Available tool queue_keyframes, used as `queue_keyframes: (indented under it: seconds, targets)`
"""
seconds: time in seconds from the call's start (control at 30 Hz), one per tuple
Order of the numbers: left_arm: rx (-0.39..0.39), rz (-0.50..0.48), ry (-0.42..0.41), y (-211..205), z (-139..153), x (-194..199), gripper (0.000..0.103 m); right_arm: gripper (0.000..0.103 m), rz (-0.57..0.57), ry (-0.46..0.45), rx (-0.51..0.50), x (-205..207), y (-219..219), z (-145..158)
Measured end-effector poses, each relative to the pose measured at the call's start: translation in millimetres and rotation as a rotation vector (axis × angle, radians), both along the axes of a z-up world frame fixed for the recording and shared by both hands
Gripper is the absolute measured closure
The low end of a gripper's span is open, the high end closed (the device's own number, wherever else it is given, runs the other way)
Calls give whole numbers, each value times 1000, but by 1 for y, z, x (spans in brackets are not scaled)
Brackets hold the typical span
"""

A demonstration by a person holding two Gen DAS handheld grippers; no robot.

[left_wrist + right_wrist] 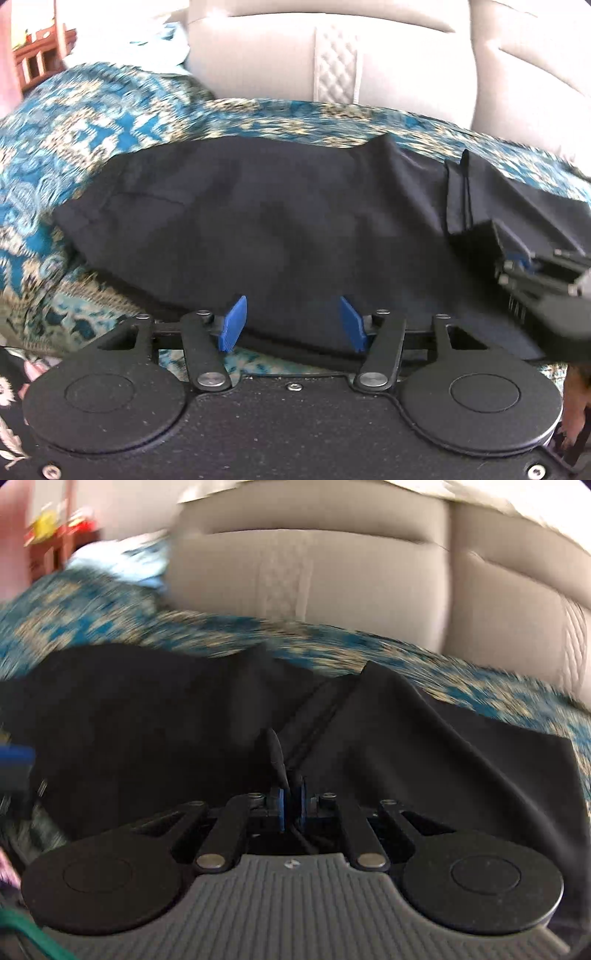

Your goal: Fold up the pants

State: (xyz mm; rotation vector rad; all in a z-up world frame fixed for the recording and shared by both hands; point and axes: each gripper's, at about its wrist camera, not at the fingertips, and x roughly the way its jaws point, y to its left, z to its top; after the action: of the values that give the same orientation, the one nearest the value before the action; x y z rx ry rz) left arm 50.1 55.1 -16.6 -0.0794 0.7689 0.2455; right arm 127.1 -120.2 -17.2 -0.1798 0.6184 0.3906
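Black pants (258, 221) lie spread across a teal patterned bedspread (92, 122). In the left wrist view my left gripper (292, 321) hangs over their near edge. Its blue pads (232, 325) stand apart, with the dark cloth lying between and below them and no grip visible. My right gripper (517, 266) enters at the right edge of that view, carrying a folded-over part of the pants. In the blurred right wrist view my right gripper (291, 801) is shut on a ridge of the black pants (406, 746), which rise in creases from its jaws.
A padded beige headboard (332, 55) stands behind the bed. Wooden furniture (33, 55) shows at the top left, and a pale blue cloth (162, 44) lies beside the headboard. Dark floral fabric (11, 406) sits at the lower left corner.
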Motion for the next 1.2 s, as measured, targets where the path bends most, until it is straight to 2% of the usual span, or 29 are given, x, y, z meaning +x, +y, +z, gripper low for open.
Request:
queue_keyframes:
  seconds: [0.13,0.2,0.3,0.33,0.37,0.43,0.5,0.57,0.6,0.77,0.83,0.9,1.0,1.1,1.13,1.17,1.2]
  targets:
    - [-25,28,-6,16,-1,-11,49,92,59,-7,-12,-19,16,0]
    - [-29,24,-9,20,-1,-15,49,90,69,-5,-21,-16,18,2]
    - [-30,22,-18,23,0,-19,49,67,105,-15,-20,-24,25,3]
    - [-32,19,-21,24,1,-20,49,50,118,-16,-15,-27,27,2]
    - [-36,17,-27,26,2,-22,49,43,134,-17,-11,-31,28,2]
    - [-43,6,-39,28,5,-22,49,40,171,-16,-1,-38,28,3]
    - [-53,-17,-55,28,8,-22,50,39,204,-16,-2,-48,26,5]
    - [-68,-47,-68,26,11,-21,61,38,224,-20,6,-56,21,8]
    - [-77,-63,-70,25,11,-20,62,38,218,-27,12,-60,18,10]
    - [-93,-103,-78,17,10,-16,63,38,78,-70,54,-61,-1,17]
    - [-94,-102,-69,14,8,-15,63,37,41,-92,-2,-57,1,15]
    - [-100,-93,-58,14,5,-15,63,33,57,-104,-58,-55,10,10]
    - [-100,-79,-54,18,4,-18,63,32,73,-64,-51,-51,25,1]
    - [-93,-67,-51,24,4,-22,63,31,-1,-26,5,-43,31,-8]
    - [-89,-65,-49,26,4,-23,63,39,-16,-28,22,-44,31,-9]
    - [-85,-62,-46,28,3,-24,63,51,-28,-28,28,-43,32,-9]
    - [-82,-58,-43,30,2,-25,63,58,-32,-37,24,-44,34,-9]
